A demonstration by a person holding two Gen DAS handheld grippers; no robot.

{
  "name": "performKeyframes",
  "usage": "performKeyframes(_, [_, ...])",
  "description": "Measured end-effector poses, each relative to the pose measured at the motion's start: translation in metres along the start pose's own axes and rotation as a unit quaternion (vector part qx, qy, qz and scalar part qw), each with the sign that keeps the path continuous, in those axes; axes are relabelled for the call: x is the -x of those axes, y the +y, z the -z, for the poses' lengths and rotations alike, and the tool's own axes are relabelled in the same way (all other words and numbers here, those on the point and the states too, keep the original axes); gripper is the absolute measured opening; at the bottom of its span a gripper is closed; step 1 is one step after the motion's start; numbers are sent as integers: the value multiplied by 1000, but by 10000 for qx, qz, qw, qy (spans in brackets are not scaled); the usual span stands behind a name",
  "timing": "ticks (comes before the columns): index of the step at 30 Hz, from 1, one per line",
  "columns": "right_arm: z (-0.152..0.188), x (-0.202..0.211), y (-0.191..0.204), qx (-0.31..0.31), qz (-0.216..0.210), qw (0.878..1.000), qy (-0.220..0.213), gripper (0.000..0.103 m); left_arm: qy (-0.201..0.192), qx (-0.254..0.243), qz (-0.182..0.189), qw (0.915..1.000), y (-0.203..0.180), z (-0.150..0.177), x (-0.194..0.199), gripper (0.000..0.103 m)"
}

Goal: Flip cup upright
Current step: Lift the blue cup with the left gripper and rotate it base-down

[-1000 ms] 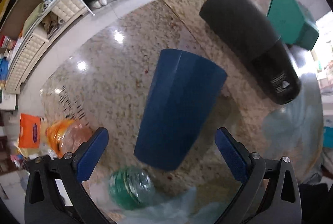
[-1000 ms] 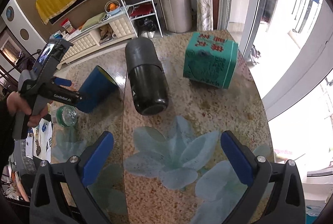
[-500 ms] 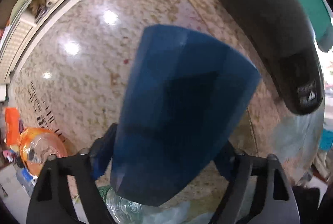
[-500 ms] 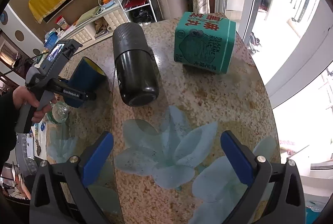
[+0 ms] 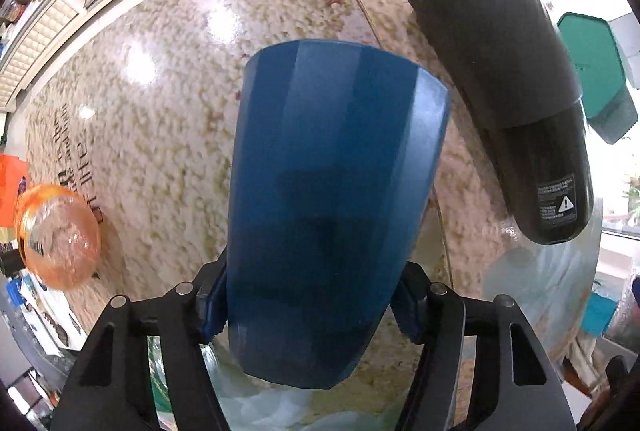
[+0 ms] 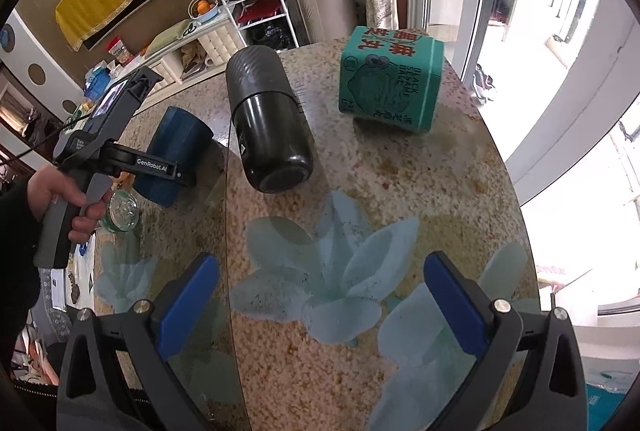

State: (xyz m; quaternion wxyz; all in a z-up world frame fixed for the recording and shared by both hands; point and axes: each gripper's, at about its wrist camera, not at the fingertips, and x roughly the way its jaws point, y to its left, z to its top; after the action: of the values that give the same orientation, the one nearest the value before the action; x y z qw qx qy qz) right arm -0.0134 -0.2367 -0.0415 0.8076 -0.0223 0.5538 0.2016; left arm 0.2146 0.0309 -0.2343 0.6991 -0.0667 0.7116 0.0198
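Left gripper clamps the blue cup lying sideways on the desk; right gripper hangs released.

Tipping it up, the smooth tapered cup may slip or knock the black flask beside it. Readable: "GenRobot.AI" on the gripper; "BLACK SESAME" on the green box.
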Motion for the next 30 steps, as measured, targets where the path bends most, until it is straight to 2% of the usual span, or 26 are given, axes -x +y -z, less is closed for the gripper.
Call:
performKeyframes(5, [9, 3, 1, -73, 20, 10000, -23, 103, -87, 200, 217, 9995, 5, 31, 11, 68])
performKeyframes(8, [12, 6, 3, -90, 35, 9999, -45, 103, -123, 269, 217, 9993, 0, 51, 19, 68])
performKeyframes(13, [19, 16, 8, -112, 67, 9998, -181, 103, 6, 661, 441, 9968, 8, 95, 18, 68])
performKeyframes(18, [42, 34, 14, -156, 145, 9994, -279, 103, 23, 907, 635, 9938, 5, 144, 19, 68])
performKeyframes(21, [62, 44, 12, -187, 215, 9993, -259, 103, 53, 1037, 802, 9914, -3, 179, 17, 68])
performKeyframes(24, [74, 52, 6, -188, 249, 9993, -203, 103, 67, 1059, 776, 9913, -19, 218, 17, 68])
performKeyframes(29, [78, 57, -7, -13, 183, 9997, -157, 103, -33, 1383, 734, 9877, -43, 281, 17, 68])
performKeyframes(30, [77, 56, -8, 50, 157, 9998, -129, 103, -78, 1485, 716, 9863, -53, 282, 19, 68])
